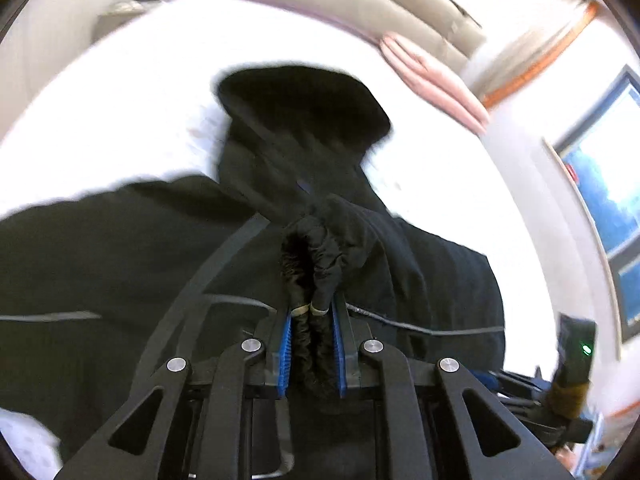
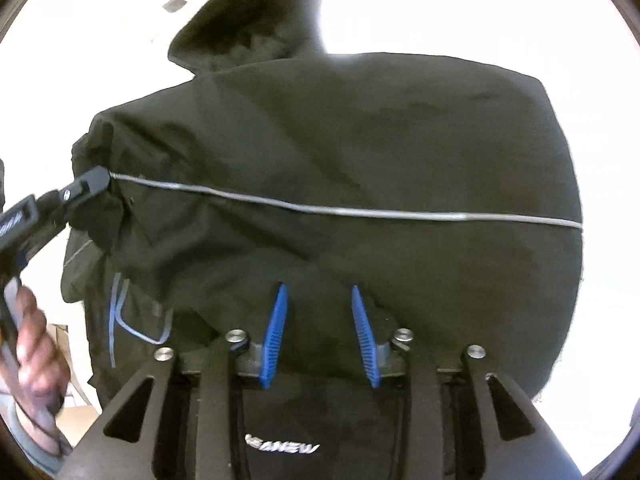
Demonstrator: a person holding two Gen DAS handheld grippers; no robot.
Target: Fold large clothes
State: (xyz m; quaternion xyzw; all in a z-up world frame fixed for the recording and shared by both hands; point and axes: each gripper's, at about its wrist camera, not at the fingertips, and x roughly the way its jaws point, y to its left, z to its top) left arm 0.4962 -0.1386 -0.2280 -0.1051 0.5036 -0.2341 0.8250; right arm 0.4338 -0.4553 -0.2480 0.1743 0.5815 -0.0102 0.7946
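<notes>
A large black hooded jacket [image 1: 120,248] with thin grey piping lies on a white bed [image 1: 120,92], hood [image 1: 304,108] toward the far side. My left gripper [image 1: 313,308] is shut on a bunched elastic cuff of the jacket [image 1: 316,248]. In the right wrist view the jacket [image 2: 360,140] is folded into a broad block, with the hood [image 2: 248,24] at the top. My right gripper [image 2: 318,292] is open just above the jacket's near edge, with nothing between its blue pads [image 2: 276,332]. The left gripper [image 2: 90,184] shows there at the jacket's left edge.
A pink pillow [image 1: 432,80] lies at the bed's far right beside a beige headboard [image 1: 360,4]. A window [image 1: 608,184] is on the right. A bare hand [image 2: 34,352] holds the left gripper's handle. A white logo [image 2: 282,448] shows on fabric under my right gripper.
</notes>
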